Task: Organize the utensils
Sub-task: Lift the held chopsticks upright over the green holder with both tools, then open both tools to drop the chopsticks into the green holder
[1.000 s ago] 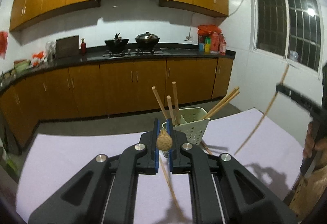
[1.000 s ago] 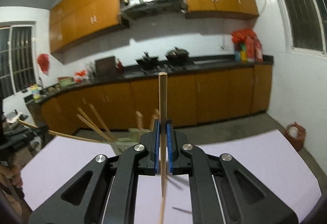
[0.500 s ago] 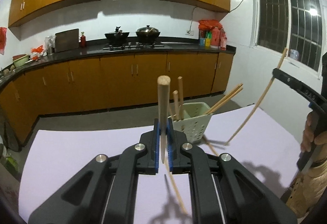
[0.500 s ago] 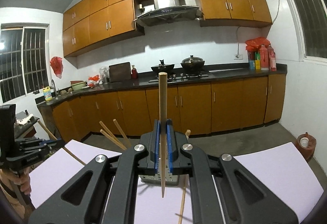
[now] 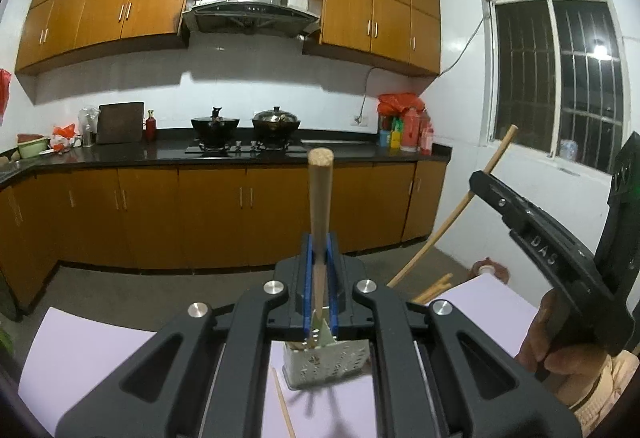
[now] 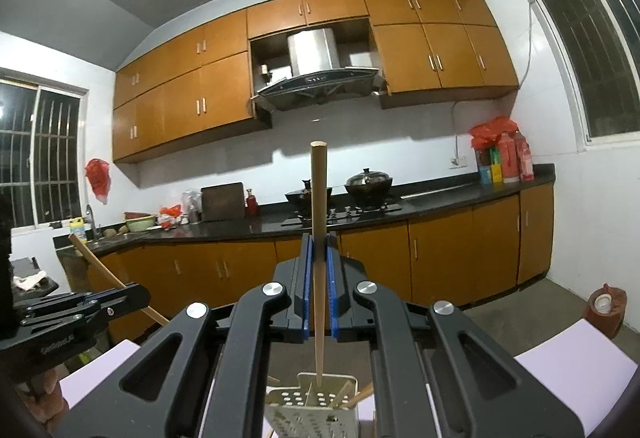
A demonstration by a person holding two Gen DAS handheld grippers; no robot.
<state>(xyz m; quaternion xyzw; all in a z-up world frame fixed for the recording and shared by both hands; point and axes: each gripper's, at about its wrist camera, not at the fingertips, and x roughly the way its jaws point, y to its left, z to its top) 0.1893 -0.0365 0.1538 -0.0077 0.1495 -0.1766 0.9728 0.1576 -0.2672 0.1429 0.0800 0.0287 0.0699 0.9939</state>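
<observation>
My left gripper (image 5: 319, 278) is shut on a wooden chopstick (image 5: 320, 206) held upright, its lower tip over the pale green perforated utensil holder (image 5: 324, 368) on the lilac table. My right gripper (image 6: 319, 278) is shut on another wooden chopstick (image 6: 319, 238), also upright, its tip just above the holder's opening (image 6: 312, 406). The holder has several chopsticks in it. The right gripper shows at the right of the left wrist view (image 5: 532, 234), and the left gripper at the left of the right wrist view (image 6: 80, 302).
A loose chopstick (image 5: 284, 406) lies on the lilac table (image 5: 80, 358) beside the holder. Beyond the table are orange kitchen cabinets (image 5: 200, 214), a dark counter with two pots (image 5: 248, 124), and a small red bin (image 6: 604, 308) on the floor.
Both grippers have risen and tilted up, so the holder now sits low under the fingers. Both chopsticks now stand over the holder's opening.
</observation>
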